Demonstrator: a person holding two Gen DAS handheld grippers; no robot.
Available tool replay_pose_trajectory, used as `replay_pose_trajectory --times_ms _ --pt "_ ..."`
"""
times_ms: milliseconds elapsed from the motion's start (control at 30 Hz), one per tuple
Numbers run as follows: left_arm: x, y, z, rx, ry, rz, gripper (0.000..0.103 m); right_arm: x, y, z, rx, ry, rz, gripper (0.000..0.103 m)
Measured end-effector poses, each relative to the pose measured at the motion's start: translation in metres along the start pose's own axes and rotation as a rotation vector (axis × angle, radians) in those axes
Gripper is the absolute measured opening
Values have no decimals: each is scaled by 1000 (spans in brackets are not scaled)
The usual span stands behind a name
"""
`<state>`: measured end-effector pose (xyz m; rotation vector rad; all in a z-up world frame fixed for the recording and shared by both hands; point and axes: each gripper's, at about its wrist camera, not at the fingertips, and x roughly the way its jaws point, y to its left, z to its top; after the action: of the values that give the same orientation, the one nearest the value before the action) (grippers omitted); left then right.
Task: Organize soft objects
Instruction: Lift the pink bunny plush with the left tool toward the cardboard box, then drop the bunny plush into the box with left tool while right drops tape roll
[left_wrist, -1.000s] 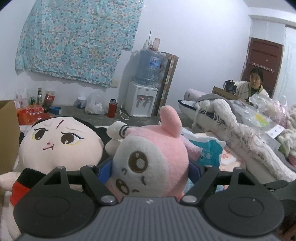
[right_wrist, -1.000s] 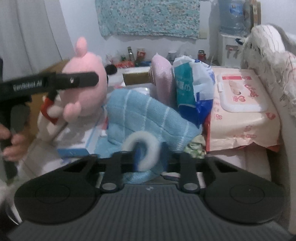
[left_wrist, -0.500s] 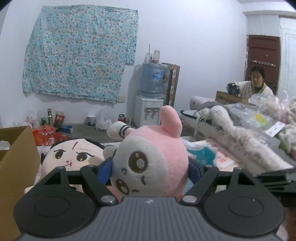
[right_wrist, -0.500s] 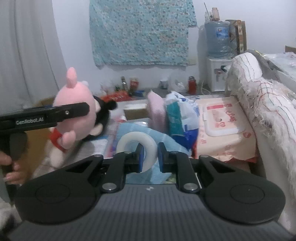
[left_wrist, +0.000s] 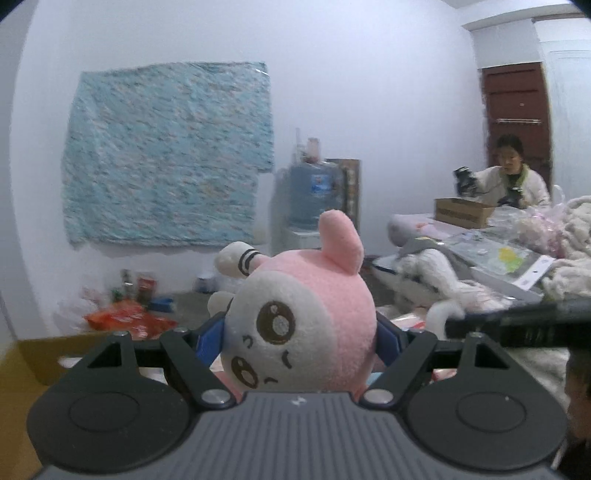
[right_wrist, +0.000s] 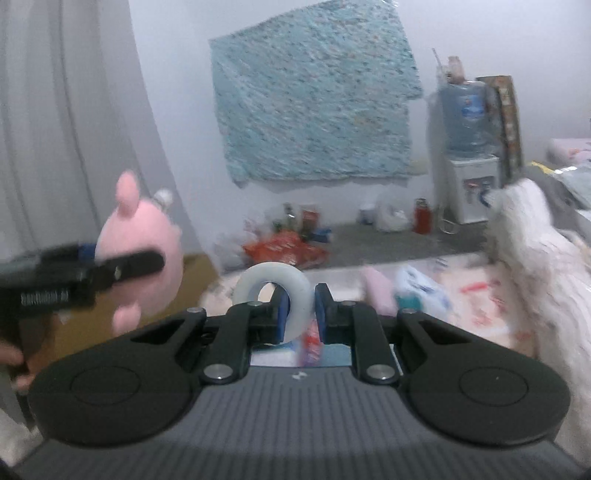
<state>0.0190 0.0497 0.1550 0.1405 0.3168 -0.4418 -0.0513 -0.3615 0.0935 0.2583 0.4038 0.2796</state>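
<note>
1. Two handheld grippers are up in the air in front of a pale blue flowered cloth pinned to the white wall (left_wrist: 166, 155), each with something between its fingers
2. Left gripper (left_wrist: 301, 339): its jaws stand wide and press on both sides of a round pink and white plush toy with one pink ear and brown stitched eyes (left_wrist: 299, 328); the toy's face looks back at the camera, below and to the right of the cloth
3. Right gripper (right_wrist: 300, 312): its jaws are nearly closed and clamp the rim of a white ring-shaped roll (right_wrist: 275, 291), which stands upright on edge, below the cloth
4. From the right wrist view the plush toy shows from behind, low and to the left of the cloth, with the left gripper's black finger (right_wrist: 125, 266) across it and part of a hand (right_wrist: 13, 360) on the handle
5. Blue water bottle on a white dispenser (right_wrist: 466, 147): just right of the cloth, against the wall
6. Brown cardboard box (left_wrist: 33, 354): below the cloth's left end, only an edge visible
7. White fluffy blanket (right_wrist: 532, 258): far right of the cloth, draped over a raised edge
8. Person in a light jacket (left_wrist: 511, 177): well right of the cloth, by a dark red door (left_wrist: 515, 107)
</note>
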Motion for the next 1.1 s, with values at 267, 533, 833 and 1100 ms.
replay_pose_trajectory --times_ms 267,533,833,1100 --pt "-42 89 8 -18 49 194 81 54 69 45 -43 18 58 15" --pt "-20 203 -4 70 223 425 81 154 176 82 -91 67 188 15" --pt "72 271 -54 426 400 351 82 309 286 81 -54 264 272 15" --pt "166 304 -105 676 566 256 83 418 334 44 24 409 245 15"
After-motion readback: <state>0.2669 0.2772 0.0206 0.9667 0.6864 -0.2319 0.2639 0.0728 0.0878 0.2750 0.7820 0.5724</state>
